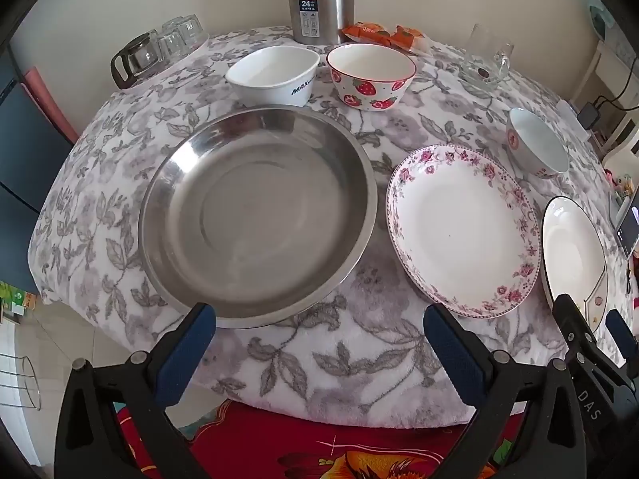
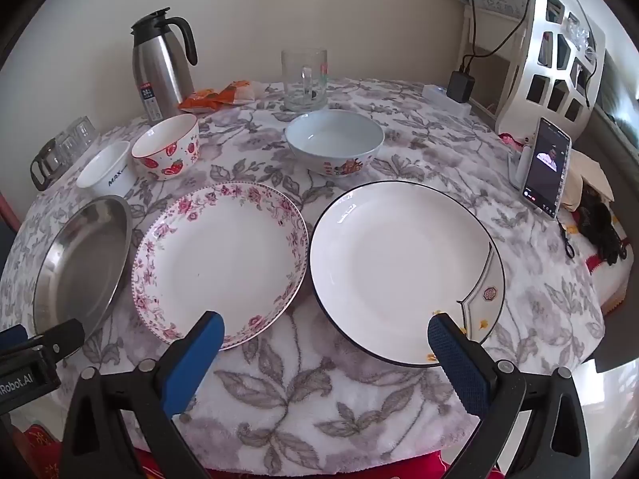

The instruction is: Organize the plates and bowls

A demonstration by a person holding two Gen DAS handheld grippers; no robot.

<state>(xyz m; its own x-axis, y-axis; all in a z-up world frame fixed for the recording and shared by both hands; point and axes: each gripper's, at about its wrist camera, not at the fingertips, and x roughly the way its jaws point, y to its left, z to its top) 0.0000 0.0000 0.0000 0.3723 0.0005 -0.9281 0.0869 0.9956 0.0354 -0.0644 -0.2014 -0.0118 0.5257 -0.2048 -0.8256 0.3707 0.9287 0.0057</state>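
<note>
I see left claw [image 1: 319, 319] wide, empty, above table [image 1: 359, 359] edge by steel pan [image 1: 255, 215]. Right claw [image 2: 325, 329] wide, empty, between flowered plate [image 2: 223, 263] and dark-rimmed plate [image 2: 399, 267]. Three bowls behind: white [image 1: 275, 76], strawberry [image 1: 371, 76], pale blue [image 2: 333, 143].

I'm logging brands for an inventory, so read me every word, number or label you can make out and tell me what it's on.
"MAX": side of the white bowl.
"24": label on the steel thermos jug; its smaller print is too small to read.
"DAS": body of the right gripper.
"Robot.AI": body of the left gripper, start cut off.
Phone screen text: too small.
Orange snack packets: print blurred.
</note>
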